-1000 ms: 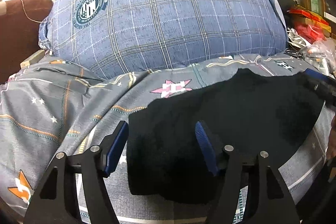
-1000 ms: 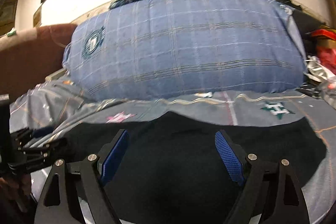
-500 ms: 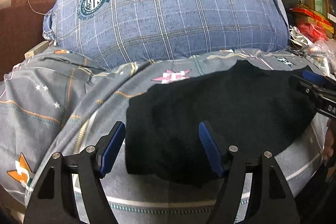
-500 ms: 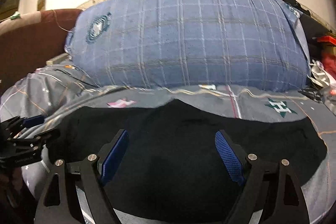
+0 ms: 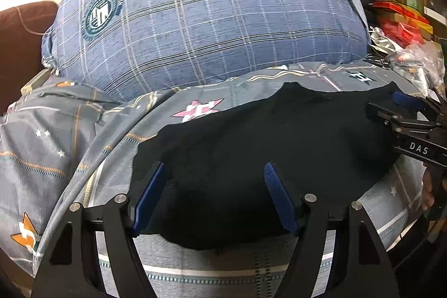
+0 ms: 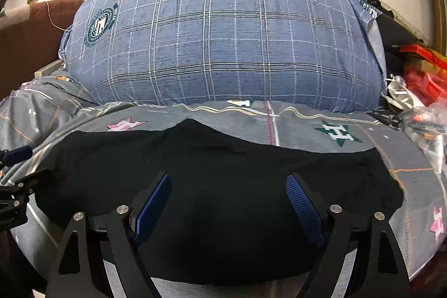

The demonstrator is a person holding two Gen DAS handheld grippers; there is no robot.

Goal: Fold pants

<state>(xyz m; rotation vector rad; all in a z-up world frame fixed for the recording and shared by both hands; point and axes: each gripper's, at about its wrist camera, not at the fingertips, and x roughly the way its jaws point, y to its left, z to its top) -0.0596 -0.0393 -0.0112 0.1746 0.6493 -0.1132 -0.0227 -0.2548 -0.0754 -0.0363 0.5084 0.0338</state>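
Observation:
The black pants [image 5: 279, 136] lie folded into a flat dark bundle on the grey patterned bedsheet [image 5: 69, 130]. They also show in the right wrist view [image 6: 223, 172]. My left gripper [image 5: 213, 186] is open and empty, its blue pads above the pants' near left part. My right gripper [image 6: 226, 194] is open and empty over the pants' near edge. The right gripper also shows at the right edge of the left wrist view [image 5: 405, 116]. The left gripper shows at the left edge of the right wrist view [image 6: 11, 175].
A large blue plaid pillow [image 5: 209, 24] stands behind the pants, also seen in the right wrist view [image 6: 223, 38]. A brown sofa arm [image 5: 19, 46] is at the left. Red packets and plastic clutter [image 5: 402, 30] lie at the right.
Both grippers have drawn back and risen a little. The left gripper has shifted right, so both its pads now sit over the pants. The pants have not moved.

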